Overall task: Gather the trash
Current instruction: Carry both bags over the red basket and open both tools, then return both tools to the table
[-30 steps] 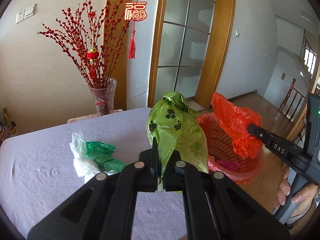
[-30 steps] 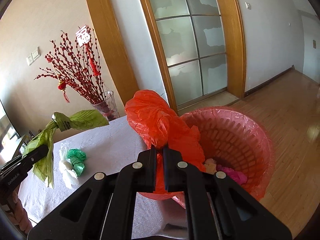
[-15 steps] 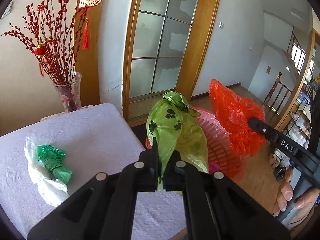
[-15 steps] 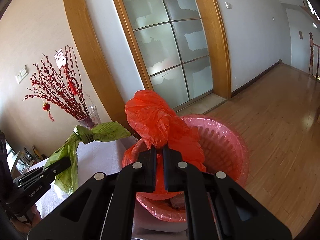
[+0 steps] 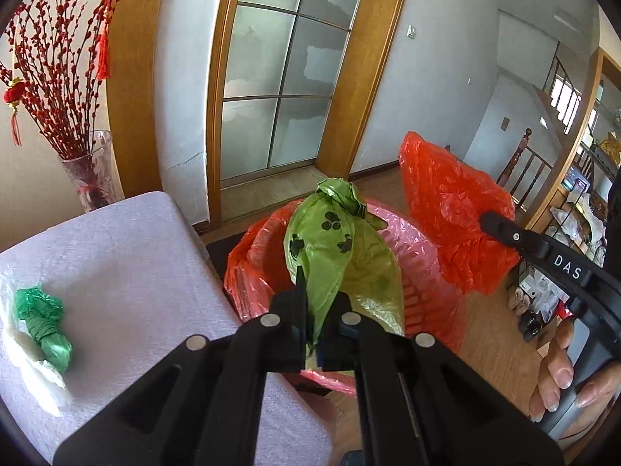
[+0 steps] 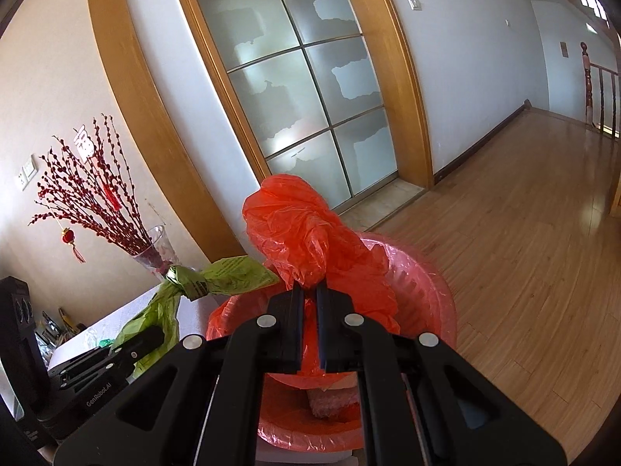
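The left tool was clamped tight on a knotted green bag, which hung above a bin lined with pink plastic. The right tool was pinched just as firmly on a crumpled red bag, held up over the same bin's rim. The two bags sat near each other without touching. On the bench, covered in a pale cloth, a small green bag lay on a white bag near the left edge. Behind the bench a glass vase held red branches, beside a frosted glass door.
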The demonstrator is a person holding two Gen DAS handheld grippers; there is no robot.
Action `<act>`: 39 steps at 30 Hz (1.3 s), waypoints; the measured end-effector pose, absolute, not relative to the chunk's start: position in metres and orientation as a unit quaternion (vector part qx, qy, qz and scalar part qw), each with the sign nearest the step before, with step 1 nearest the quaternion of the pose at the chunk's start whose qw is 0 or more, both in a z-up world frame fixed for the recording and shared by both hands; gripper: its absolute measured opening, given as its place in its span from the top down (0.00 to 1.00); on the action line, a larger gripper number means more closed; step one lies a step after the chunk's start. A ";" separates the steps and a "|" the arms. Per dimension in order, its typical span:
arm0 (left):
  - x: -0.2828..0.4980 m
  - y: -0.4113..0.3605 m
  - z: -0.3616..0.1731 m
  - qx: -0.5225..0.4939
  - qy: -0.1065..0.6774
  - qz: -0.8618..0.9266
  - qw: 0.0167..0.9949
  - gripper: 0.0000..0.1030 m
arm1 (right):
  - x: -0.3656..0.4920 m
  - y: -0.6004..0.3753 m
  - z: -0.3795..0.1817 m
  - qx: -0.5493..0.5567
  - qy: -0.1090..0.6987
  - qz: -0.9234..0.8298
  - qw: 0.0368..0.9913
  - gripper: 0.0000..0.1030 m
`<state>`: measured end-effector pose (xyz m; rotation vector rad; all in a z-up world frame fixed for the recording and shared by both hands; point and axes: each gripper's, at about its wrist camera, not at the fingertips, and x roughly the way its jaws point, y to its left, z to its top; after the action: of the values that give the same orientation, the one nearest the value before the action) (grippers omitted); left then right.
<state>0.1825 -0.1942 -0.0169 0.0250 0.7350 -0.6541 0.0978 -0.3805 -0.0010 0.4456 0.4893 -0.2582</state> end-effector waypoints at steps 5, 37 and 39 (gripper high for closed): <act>0.184 -0.214 -0.032 0.023 0.364 -0.317 0.875 0.72 | 0.106 -0.389 -0.009 0.219 0.242 -0.135 0.936 0.77; 0.179 0.074 -0.029 -0.039 0.337 -0.025 0.940 0.43 | 0.159 -0.177 -0.021 0.102 0.321 0.060 0.940 0.65; 0.187 0.080 -0.036 -0.043 0.348 -0.024 0.936 0.43 | 0.159 -0.171 -0.023 0.098 0.325 0.062 0.939 0.65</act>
<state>0.1867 0.0796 -0.0363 -0.0871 0.7120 -0.0482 0.1591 -0.1712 -0.0225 0.1995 0.6627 0.1260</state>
